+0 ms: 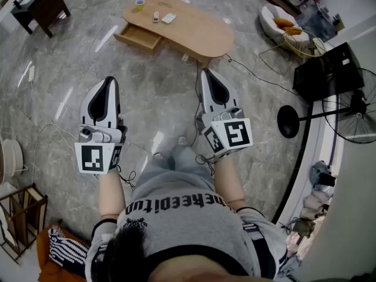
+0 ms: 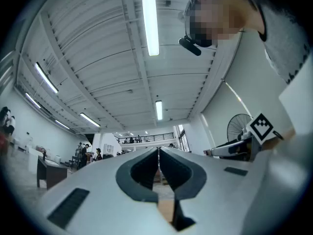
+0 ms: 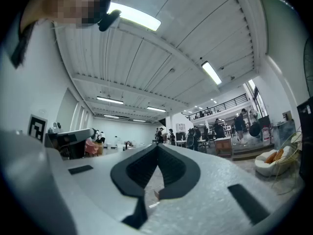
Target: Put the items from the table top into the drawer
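Drawer (image 1: 138, 38) open below table top (image 1: 200, 31)

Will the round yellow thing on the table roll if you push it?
Probably not: the round yellow thing seems to sit on a flat end. Knocked over, it might roll off the nearby table edge. It looks small, likely light.

Grey T-shirt (image 1: 176, 207) with black lettering; white left tool (image 1: 109, 82) and right tool (image 1: 207, 74), black-padded, with square-marker cubes (image 1: 97, 157) (image 1: 232, 135).
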